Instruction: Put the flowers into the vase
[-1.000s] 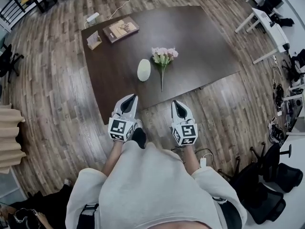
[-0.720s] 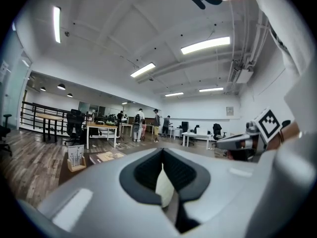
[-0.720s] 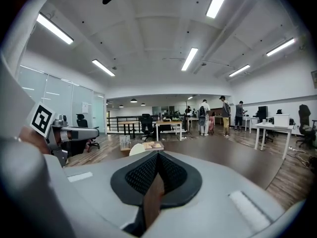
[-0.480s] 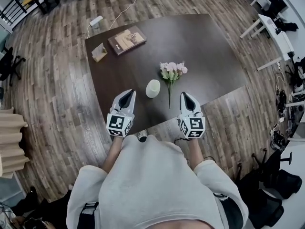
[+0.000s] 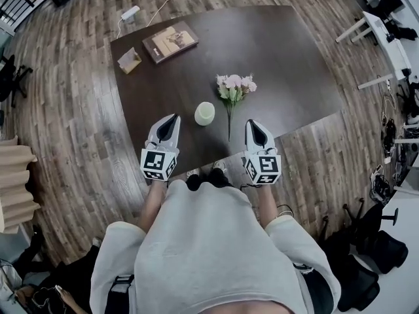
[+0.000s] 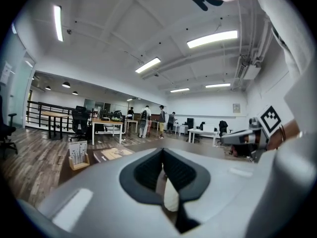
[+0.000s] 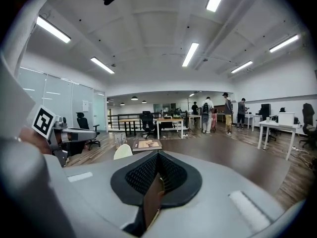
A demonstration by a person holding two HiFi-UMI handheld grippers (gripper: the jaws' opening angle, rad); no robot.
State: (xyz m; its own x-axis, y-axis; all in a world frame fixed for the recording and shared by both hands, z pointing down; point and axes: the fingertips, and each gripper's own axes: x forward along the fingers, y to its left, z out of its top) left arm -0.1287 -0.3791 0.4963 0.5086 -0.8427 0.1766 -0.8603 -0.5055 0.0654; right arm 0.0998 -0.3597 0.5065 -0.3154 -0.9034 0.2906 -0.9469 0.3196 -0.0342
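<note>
One bunch of pink flowers [image 5: 234, 87] lies flat on the dark table [image 5: 288, 64], blooms toward 12 o'clock and the stem running to 6 o'clock, ending near the table's front edge. Nothing is holding it. Just beside it, at about 8 o'clock from the blooms, stands the cream vase [image 5: 205, 113], apart from the stem.

My left gripper [image 5: 172, 119] hovers at 7 o'clock from the vase, and my right gripper [image 5: 254, 124] sits at 5 o'clock from the stem's end, both over the front edge and touching nothing. In each gripper view the jaws are pressed together at the tips with nothing pinched. The vase [image 6: 171, 195] only shows beyond the left pair, and again off at 10 o'clock in the right gripper view [image 7: 123, 151].

Further out, at 11 o'clock from the flowers, a book [image 5: 170, 40] and a small card stand [image 5: 129, 60] rest on the far corner.

I judge this to be the approach, with the pick not yet begun. Next I would spread the right jaws, bring them in low across the thin stem and close gently. The left could steady the vase, which looks light enough to tip.
</note>
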